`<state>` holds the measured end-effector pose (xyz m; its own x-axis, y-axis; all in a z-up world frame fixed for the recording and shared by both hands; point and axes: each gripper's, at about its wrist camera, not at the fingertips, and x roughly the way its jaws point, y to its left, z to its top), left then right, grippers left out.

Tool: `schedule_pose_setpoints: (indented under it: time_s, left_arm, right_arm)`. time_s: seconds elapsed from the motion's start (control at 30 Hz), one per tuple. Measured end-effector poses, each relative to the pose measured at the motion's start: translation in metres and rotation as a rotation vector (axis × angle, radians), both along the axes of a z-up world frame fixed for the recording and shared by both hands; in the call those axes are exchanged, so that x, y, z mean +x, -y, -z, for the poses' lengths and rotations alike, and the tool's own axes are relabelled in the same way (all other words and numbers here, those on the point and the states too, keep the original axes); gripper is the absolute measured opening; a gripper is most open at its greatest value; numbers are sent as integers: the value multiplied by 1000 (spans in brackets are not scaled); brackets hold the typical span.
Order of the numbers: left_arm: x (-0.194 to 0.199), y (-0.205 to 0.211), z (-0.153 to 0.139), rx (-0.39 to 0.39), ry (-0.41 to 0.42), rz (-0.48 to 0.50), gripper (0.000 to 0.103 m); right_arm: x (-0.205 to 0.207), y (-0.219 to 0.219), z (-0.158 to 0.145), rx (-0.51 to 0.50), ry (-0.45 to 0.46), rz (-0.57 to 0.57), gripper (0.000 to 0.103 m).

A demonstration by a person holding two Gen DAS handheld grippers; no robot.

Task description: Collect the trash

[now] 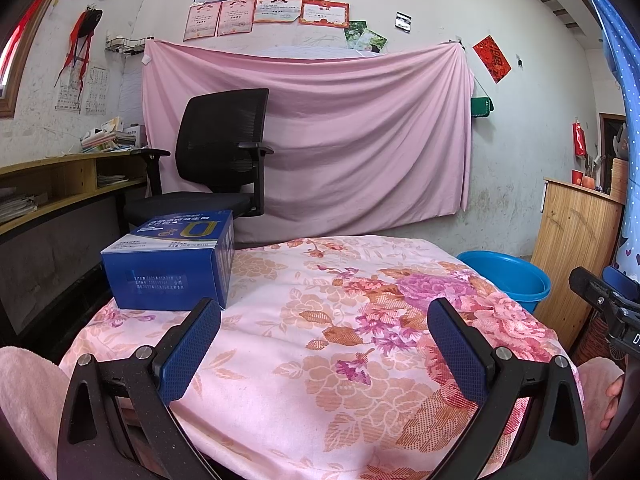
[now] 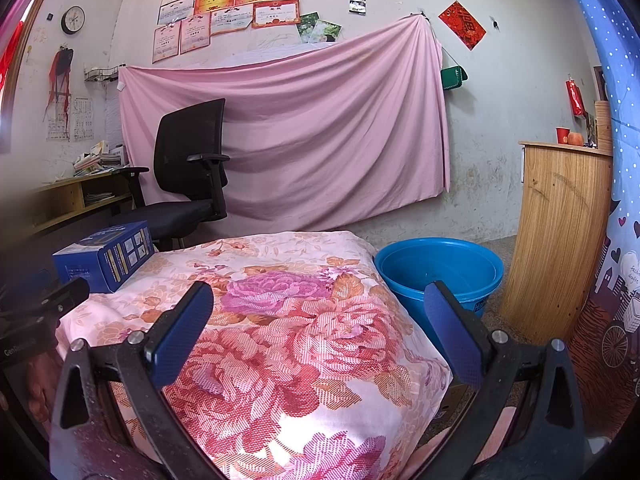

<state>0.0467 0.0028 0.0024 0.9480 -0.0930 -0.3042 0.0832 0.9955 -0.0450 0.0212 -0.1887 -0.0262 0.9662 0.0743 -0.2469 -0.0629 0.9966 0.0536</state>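
- Nothing collected yet — the blue box (image 1: 172, 264) sits at the far left of the floral-covered worktop (image 1: 340, 340).
- Left hand-held gripper (image 1: 324, 340) and right hand-held gripper (image 2: 320, 332) both gape wide, empty.
- The blue bucket (image 2: 440, 272) on the floor at the right looks empty — likely the bin.

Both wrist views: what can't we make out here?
- Blue box: small print, too small in either view.
- Bucket: near side hidden by the right gripper finger and the table; cut by the table in left view.
- Under the floral cloth: hidden.
- Left gripper: open, empty.
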Motion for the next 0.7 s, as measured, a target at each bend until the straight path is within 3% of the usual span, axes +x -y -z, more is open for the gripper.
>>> schedule_pose_setpoints:
  time_s: [0.7]
  left_arm:
    - [1,-1,1,2,1,5,101]
  right_arm:
    - [0,-1,0,0,-1,0,103]
